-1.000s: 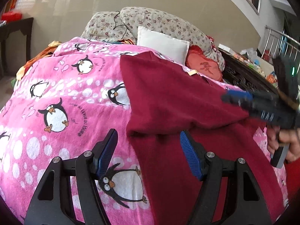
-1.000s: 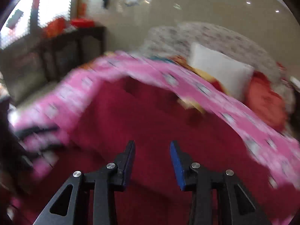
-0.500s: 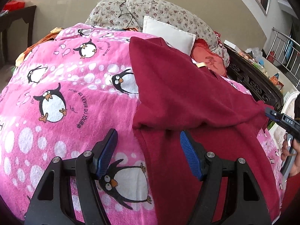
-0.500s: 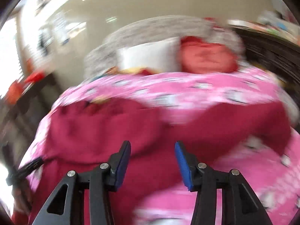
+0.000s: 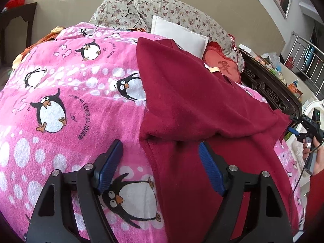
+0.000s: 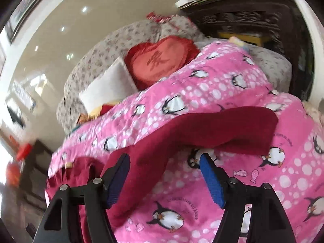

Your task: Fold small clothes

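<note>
Both jaws are opening, empty: my left hand-held gripper (image 5: 160, 158) and right hand-held gripper (image 6: 164, 170). The dark red fleece garment (image 5: 202, 105) may slide on the pink penguin blanket (image 5: 60, 85), undoing its fold.

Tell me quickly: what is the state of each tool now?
Left tool: jaws opening, nothing gripped, above the red garment.
Right tool: jaws opening, nothing gripped.

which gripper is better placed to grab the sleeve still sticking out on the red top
Right. The right gripper faces the outstretched sleeve, jaws opening and empty. The left gripper hovers at the red top's opposite, already folded edge.
</note>
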Demonstrator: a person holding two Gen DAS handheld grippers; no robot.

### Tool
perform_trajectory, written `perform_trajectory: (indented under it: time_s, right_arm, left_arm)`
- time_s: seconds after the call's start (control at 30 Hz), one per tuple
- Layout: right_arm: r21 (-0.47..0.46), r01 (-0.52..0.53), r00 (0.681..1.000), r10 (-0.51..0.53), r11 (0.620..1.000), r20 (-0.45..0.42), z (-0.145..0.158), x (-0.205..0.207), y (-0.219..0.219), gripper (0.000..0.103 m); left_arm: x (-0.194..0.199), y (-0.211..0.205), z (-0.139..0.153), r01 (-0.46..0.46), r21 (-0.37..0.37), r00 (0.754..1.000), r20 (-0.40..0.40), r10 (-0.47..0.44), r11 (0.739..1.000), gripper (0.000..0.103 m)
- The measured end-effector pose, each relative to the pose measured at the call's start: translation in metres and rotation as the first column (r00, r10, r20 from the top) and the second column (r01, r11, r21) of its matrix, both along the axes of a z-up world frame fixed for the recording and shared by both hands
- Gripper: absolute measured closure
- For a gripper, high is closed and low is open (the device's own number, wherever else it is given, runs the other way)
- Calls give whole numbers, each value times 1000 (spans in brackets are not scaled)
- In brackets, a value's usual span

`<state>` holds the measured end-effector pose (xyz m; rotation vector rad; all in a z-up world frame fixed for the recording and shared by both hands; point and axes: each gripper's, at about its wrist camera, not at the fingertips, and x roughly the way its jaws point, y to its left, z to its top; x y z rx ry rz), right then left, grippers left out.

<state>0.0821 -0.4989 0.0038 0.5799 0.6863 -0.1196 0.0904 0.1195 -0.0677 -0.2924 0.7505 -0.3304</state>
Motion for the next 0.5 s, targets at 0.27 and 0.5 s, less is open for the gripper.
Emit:
perform_trajectory:
  time_s: [0.27, 0.5]
  right_arm:
    - [67, 198, 980, -195, 978, -48, -43, -49, -70, 34]
    - [161, 255, 965, -241, 953, -100, -71, -50, -104, 34]
  left_arm:
    - [0, -1, 0, 0, 1, 1000, 0, 0, 1000, 25]
    - [-1, 0, 0, 1, 0, 1000, -1, -1, 1000, 25]
